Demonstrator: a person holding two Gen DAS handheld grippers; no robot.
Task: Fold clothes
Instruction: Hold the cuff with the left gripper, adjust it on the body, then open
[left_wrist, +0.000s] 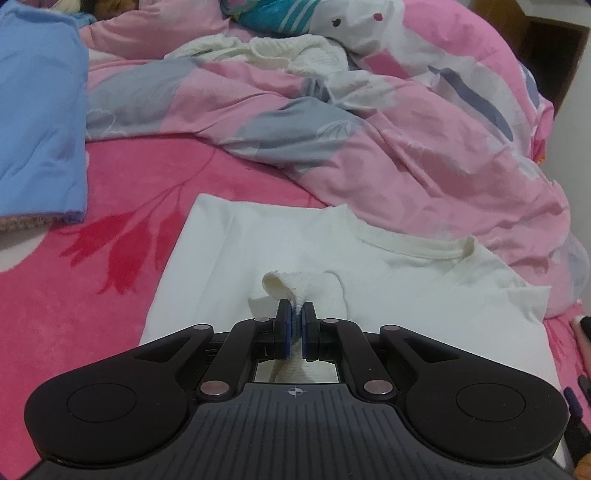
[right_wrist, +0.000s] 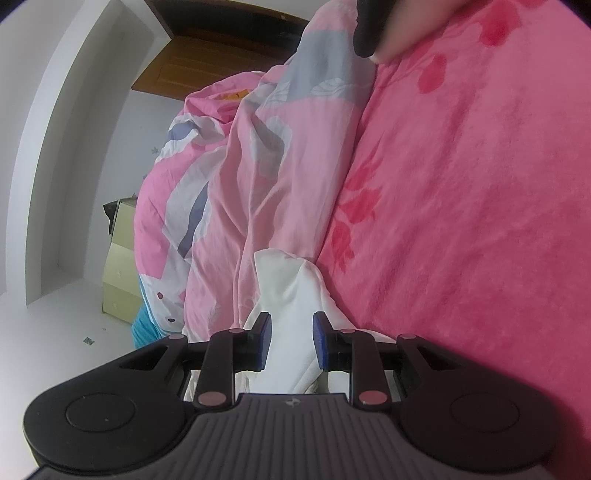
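A white T-shirt (left_wrist: 229, 258) lies flat on the pink bed sheet (left_wrist: 74, 295), its ribbed collar (left_wrist: 417, 251) toward the far right. My left gripper (left_wrist: 295, 314) is shut on a bunched, rolled edge of the shirt's fabric, held just above the flat part. In the right wrist view, my right gripper (right_wrist: 291, 332) has its jaws partly apart, and a thick fold of the same white T-shirt (right_wrist: 291, 280) fills the gap and touches both blue pads. That fold sticks up past the fingertips against the quilt.
A rumpled pink, grey and white quilt (left_wrist: 406, 147) is heaped behind and right of the shirt. A blue garment (left_wrist: 37, 110) lies far left, and a cream knit (left_wrist: 288, 51) at the back. A hand (right_wrist: 402, 33) shows at the top of the right wrist view; a cardboard box (right_wrist: 122, 266) stands on the floor.
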